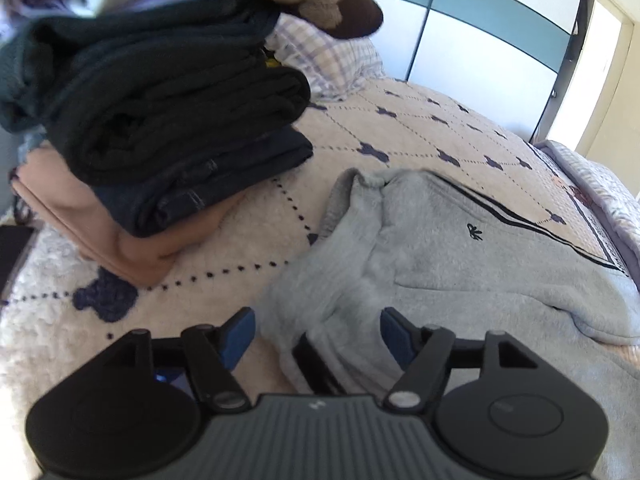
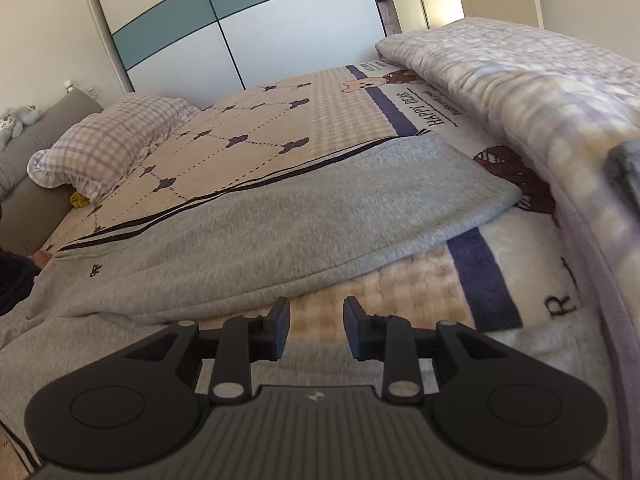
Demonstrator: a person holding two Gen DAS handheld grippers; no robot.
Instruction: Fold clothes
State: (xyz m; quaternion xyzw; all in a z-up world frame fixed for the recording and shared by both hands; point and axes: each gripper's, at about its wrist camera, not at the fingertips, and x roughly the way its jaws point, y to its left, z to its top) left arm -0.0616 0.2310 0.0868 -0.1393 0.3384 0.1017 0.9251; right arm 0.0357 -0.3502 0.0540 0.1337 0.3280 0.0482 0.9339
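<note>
Left gripper [image 1: 318, 330]: fingers spread, grey fleece sweatpants [image 1: 460, 248] bunched between them, unpinched.
Right gripper [image 2: 317, 326]: fingers apart, empty.
Folded stack [image 1: 160, 128]: left, on cream patterned blanket [image 1: 400, 128].

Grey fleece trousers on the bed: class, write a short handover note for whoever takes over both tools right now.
Left tool: open, the waistband end of the grey fleece trousers between its blue pads, not pinched.
Right tool: open, empty, over the cream patterned bedspread just short of the trouser leg.
Done: trousers lie lengthwise, legs together; a stack of folded dark and peach clothes sits beside them.
Left: fold the trousers, add to stack.
</note>
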